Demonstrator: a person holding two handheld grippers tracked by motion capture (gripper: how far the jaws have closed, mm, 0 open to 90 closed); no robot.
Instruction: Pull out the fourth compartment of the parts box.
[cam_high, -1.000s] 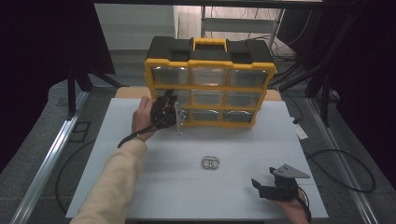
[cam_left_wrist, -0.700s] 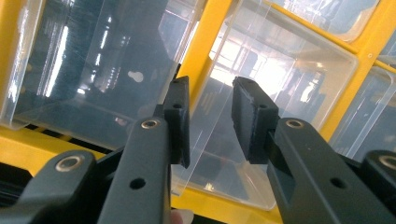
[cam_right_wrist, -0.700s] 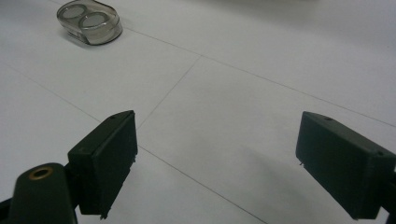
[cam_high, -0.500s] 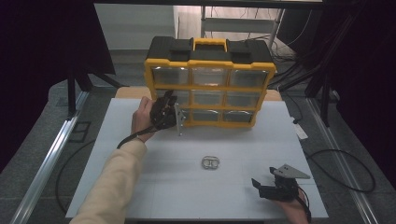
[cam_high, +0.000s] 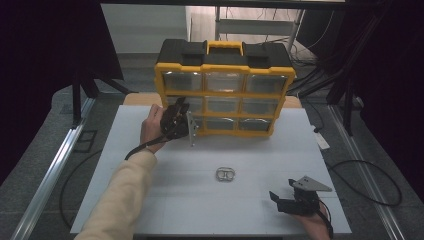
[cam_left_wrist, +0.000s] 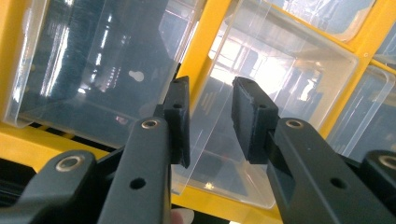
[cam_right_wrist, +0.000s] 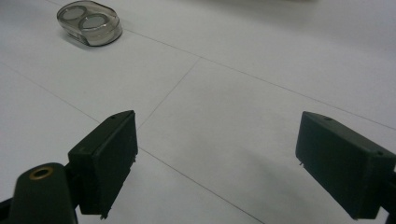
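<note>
The clear plastic drawer (cam_left_wrist: 261, 93) sits in the yellow organizer (cam_high: 225, 95), upper centre of the high view. Your left gripper (cam_high: 176, 120) reaches into its lower left corner, forearm stretched up from the bottom edge; its jaws stand narrowly apart around the drawer's thin front lip, though I cannot tell whether the pads press it. Your right gripper (cam_right_wrist: 217, 163) rests low at the bottom right, jaws wide apart over the white table (cam_high: 260, 165). A small clear oval case (cam_high: 226, 174) lies between them, smooth and glossy.

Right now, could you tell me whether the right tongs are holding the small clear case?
No, the right tongs stand wide open over bare table, with the case lying apart.
</note>
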